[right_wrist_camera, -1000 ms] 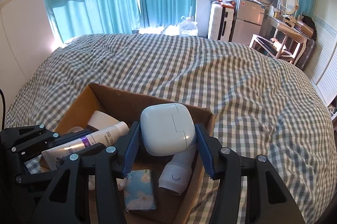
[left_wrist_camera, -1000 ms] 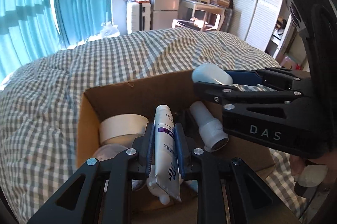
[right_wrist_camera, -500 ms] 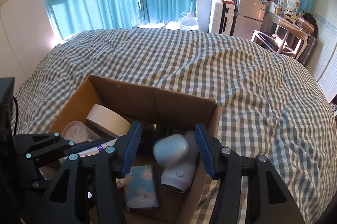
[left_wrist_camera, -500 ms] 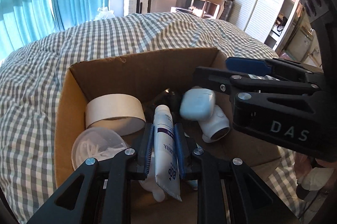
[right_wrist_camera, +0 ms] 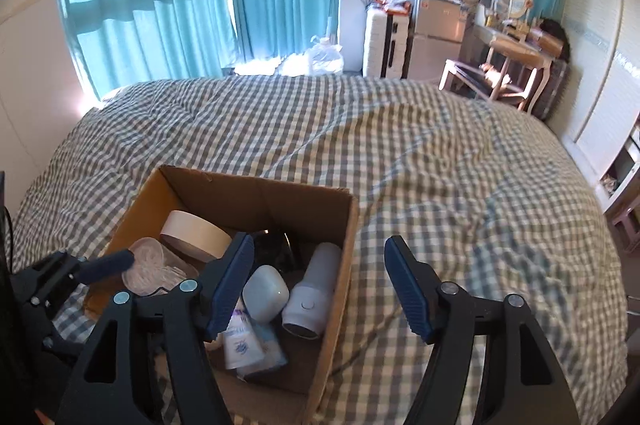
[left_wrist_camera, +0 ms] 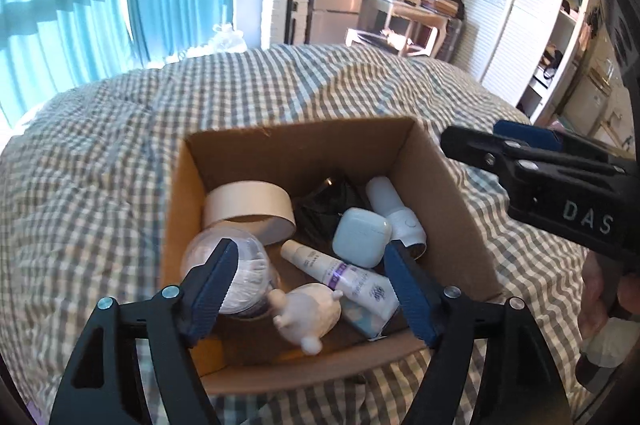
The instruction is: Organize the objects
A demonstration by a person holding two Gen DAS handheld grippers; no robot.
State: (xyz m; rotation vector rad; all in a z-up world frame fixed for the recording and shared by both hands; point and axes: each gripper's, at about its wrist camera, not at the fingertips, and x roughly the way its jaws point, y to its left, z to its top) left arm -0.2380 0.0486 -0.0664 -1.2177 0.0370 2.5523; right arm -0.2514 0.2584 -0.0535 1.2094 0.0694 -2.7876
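Over the cardboard box on the checked bed, the left gripper is hanging with jaws just sprung wide, gripping nothing; the tube is lying inside the box beside the white case. Right of the box, the right gripper is also opening, empty, perhaps slightly less wide.

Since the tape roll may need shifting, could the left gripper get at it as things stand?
Probably yes: the left gripper is open and empty above the box, and the tape roll lies uncovered on top at the rear left.
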